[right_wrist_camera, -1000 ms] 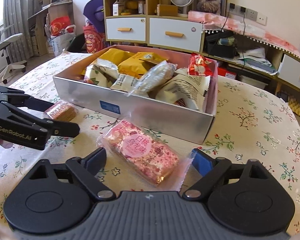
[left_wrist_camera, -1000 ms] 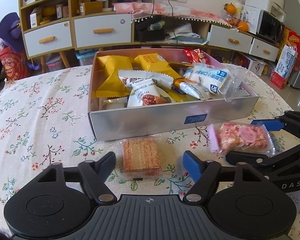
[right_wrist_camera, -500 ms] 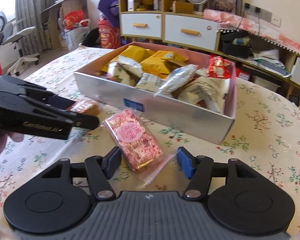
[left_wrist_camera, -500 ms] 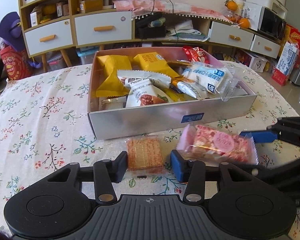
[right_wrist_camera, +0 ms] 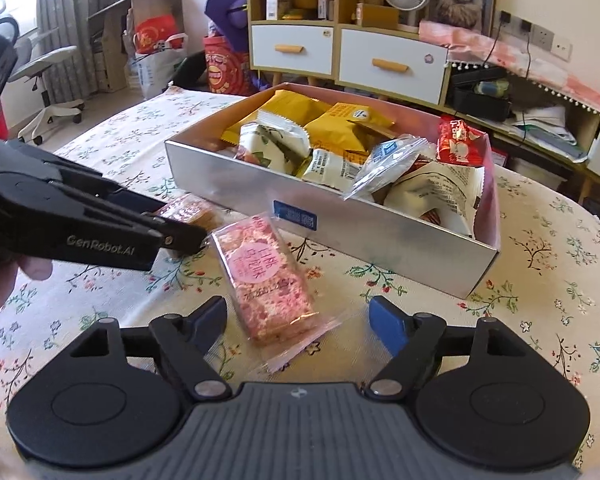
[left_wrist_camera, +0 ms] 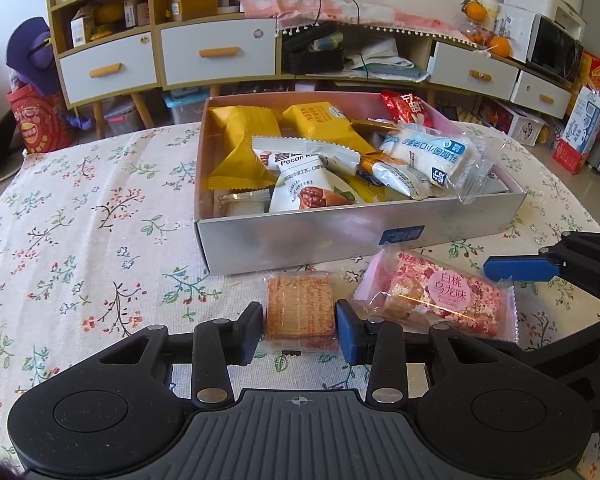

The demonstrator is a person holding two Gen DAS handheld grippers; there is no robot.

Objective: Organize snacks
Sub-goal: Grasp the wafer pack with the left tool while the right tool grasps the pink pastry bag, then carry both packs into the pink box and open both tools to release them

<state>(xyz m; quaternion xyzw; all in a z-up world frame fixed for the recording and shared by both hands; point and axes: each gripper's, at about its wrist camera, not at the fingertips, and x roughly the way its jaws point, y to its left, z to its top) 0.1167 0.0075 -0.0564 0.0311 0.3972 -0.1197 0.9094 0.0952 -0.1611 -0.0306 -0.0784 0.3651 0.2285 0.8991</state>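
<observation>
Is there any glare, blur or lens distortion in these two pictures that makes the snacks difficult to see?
Left wrist view: sharp; strong fisheye bending at the edges, dark corners; a thin glare line on the pink snack packet. Right wrist view: same bending; daylight from the curtained window at upper left; the silver box wall is bright but not washed out; the packet's label stays readable.

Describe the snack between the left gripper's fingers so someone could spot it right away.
On the floral tablecloth, just in front of the silver box, lie two loose snacks. It is the smaller, square, orange-brown cracker pack, left of the longer pink bar.
</observation>
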